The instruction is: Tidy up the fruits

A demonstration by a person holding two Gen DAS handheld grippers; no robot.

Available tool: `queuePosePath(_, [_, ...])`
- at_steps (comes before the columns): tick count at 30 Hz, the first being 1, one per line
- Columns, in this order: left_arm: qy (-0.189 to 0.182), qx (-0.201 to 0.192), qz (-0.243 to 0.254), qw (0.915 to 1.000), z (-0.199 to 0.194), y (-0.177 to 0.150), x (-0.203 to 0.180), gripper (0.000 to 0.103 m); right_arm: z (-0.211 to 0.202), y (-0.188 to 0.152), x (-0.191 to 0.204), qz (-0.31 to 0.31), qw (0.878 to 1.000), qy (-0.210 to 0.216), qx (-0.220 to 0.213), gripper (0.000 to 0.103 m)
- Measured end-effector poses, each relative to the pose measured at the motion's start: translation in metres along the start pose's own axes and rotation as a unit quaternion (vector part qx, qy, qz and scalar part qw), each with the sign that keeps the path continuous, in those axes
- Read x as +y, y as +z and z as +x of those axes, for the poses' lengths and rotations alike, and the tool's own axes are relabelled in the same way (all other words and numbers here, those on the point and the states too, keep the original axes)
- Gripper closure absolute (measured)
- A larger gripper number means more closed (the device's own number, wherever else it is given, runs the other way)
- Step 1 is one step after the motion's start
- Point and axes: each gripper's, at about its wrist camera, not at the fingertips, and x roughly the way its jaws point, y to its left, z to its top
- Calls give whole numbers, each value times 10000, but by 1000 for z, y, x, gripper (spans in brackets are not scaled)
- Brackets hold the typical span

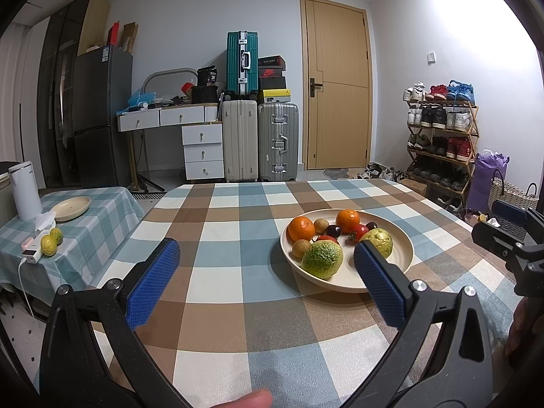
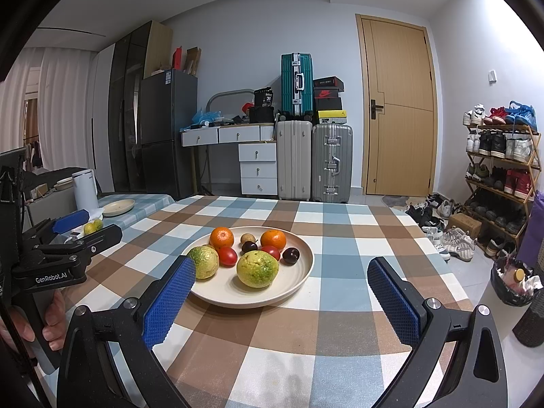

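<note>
A cream plate (image 1: 403,251) (image 2: 302,265) on the checked table holds two oranges (image 2: 221,238), two bumpy green-yellow citrus fruits (image 2: 257,268), red tomatoes (image 2: 227,256), dark plums (image 2: 291,255) and small brown fruits (image 1: 301,248). My left gripper (image 1: 265,258) is open with nothing between its blue pads; the plate lies ahead to its right. My right gripper (image 2: 281,273) hangs open and empty just short of the plate. Each gripper shows at the edge of the other's view. Two more green-yellow citrus fruits (image 1: 48,244) lie on the side table.
A lower side table (image 1: 102,210) at the left carries an empty cream plate (image 1: 70,208), a white kettle (image 1: 24,190), tissue and a power bank. Suitcases, a desk, a fridge, a door and a shoe rack (image 2: 499,176) stand behind. A bin (image 2: 513,285) sits right of the table.
</note>
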Motion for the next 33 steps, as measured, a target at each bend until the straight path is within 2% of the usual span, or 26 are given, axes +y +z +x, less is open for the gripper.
queuePosePath(33, [-1,-3,-5,10000,1,0,0,1,0,0,0,6,10000,2,-2,0])
